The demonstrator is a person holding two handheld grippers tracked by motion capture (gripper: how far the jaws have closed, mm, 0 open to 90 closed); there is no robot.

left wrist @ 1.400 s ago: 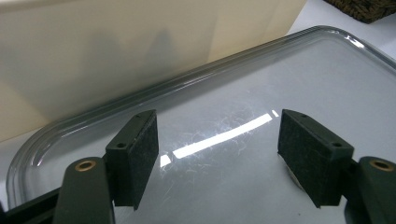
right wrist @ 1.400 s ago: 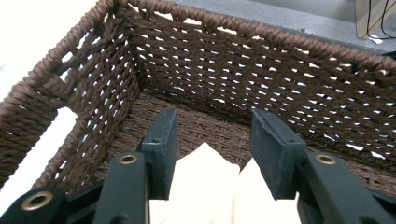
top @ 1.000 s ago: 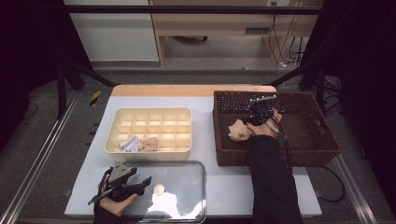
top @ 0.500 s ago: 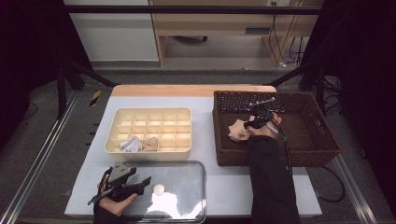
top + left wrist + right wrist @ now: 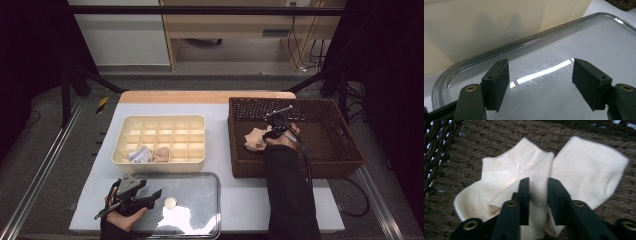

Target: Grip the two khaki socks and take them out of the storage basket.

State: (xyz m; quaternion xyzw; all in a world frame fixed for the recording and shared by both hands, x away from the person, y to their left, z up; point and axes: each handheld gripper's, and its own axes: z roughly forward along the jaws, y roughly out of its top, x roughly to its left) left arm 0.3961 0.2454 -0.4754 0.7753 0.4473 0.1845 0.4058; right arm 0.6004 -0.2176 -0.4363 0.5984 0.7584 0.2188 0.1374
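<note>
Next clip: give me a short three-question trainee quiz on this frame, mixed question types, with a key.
1. True or false: the right gripper has its jaws on a cream sock inside the wicker basket.
2. The left gripper hovers over which item? A) the compartment organizer B) the clear tray C) the basket
3. Which row of the compartment organizer already holds rolled socks?

Key
1. True; its jaws have just been closing, with a fold of sock pinched between them.
2. B; its jaws stand open with nothing between them.
3. The front row, nearest the person, towards its left end.
</note>
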